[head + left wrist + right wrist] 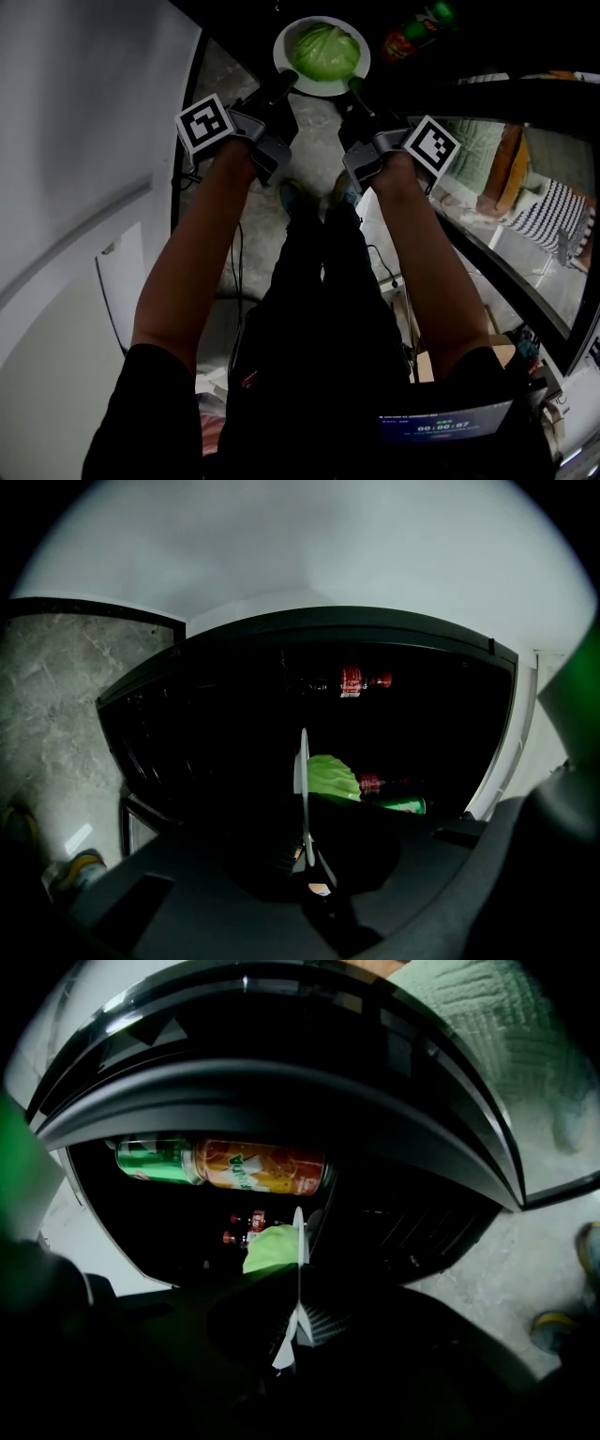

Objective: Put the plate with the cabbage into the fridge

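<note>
Left tool (284,86) and right tool (355,86) are each clamped on the plate (320,91) rim. Advance both evenly into the fridge (309,621), plate level, so the cabbage (326,49) cannot roll.

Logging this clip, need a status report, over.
Left gripper, right gripper: jaws shut on opposite rims of round white plate. Green cabbage head on plate, facing dark open fridge. Red-labelled bottles lie beyond.

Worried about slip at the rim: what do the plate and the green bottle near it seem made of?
The plate is white, smooth and thin-edged with a faint sheen: likely glazed ceramic or melamine, I cannot tell which. The green bottle has a shiny body and a red printed wrap: probably plastic, though it is dim there.
</note>
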